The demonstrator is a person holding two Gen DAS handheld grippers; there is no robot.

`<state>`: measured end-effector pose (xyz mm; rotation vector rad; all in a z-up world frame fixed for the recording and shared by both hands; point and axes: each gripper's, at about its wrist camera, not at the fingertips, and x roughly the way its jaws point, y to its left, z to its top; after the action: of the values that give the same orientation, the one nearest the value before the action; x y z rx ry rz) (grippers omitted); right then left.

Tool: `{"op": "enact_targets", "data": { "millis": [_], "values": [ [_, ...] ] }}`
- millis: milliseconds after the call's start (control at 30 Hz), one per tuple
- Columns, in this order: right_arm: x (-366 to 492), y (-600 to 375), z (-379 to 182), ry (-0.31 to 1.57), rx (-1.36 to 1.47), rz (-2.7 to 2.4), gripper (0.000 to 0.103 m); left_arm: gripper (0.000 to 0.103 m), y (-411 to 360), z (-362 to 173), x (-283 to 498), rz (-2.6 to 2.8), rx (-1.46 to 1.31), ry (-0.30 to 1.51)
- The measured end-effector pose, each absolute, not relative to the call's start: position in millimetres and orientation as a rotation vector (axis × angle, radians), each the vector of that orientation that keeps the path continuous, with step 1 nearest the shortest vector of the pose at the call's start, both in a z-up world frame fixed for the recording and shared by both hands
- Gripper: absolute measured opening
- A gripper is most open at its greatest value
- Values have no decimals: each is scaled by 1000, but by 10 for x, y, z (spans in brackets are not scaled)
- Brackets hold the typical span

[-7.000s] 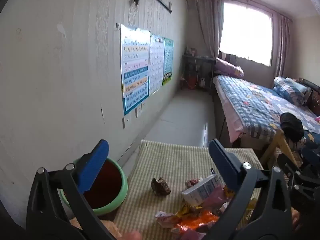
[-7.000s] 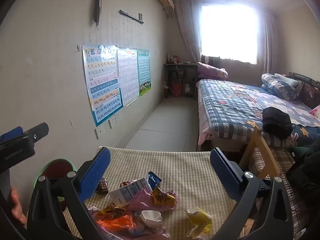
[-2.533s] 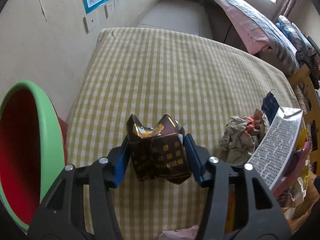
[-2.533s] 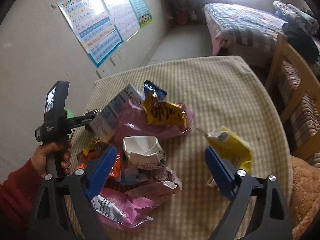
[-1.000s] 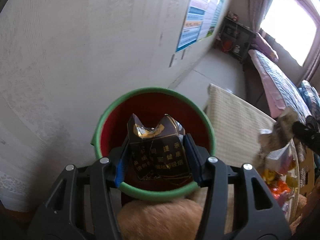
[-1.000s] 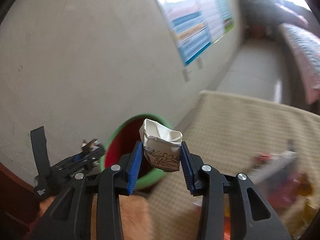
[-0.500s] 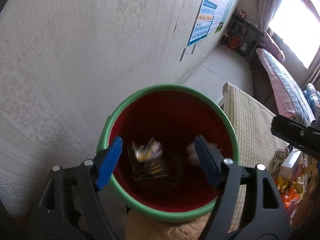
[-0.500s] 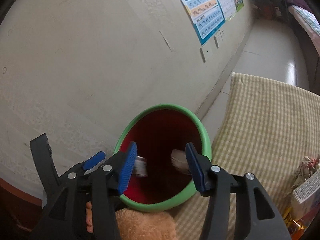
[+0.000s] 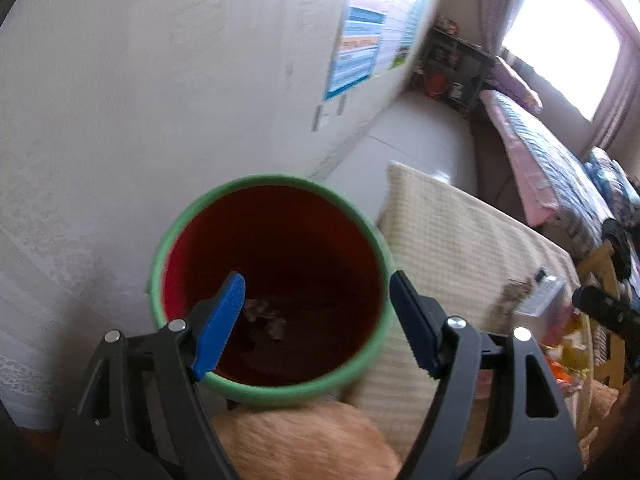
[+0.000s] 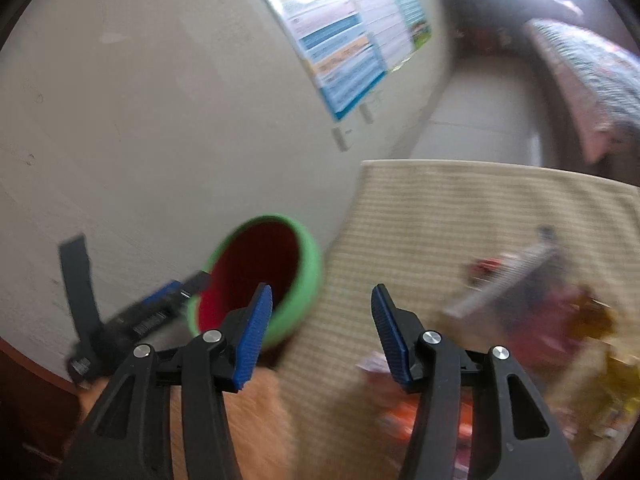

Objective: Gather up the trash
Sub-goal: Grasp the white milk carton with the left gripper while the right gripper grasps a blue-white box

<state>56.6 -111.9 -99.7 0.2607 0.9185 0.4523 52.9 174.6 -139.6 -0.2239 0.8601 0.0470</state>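
My left gripper [image 9: 316, 312] hangs over the round green-rimmed, red-walled plastic bin [image 9: 276, 184], its jaws spread wide with nothing between them; crumpled scraps of trash [image 9: 266, 314] lie at the bin's bottom. My right gripper [image 10: 320, 330] has its jaws parted and empty too (the picture is blurred), above the checked-cloth desk [image 10: 460, 208] just beside the bin, with a heap of coloured wrappers [image 10: 552, 320] on the desk.

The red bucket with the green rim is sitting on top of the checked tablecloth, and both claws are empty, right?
Not quite. The red bucket with the green rim stands beside the table with the checked tablecloth, down by the wall, not on top of it; the left wrist view shows this. The rest holds: the left claw and the right claw are both empty.
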Motion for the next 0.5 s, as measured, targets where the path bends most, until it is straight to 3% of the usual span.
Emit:
{"op": "enact_targets", "data": {
  "millis": [233, 500],
  "values": [
    [45, -1978, -1192, 907, 195, 191, 54, 72, 910, -1435, 426, -142, -174, 917],
    [-397, -2683, -1518, 953, 364, 42, 56, 72, -311, -1540, 828, -461, -5, 980]
  ]
}}
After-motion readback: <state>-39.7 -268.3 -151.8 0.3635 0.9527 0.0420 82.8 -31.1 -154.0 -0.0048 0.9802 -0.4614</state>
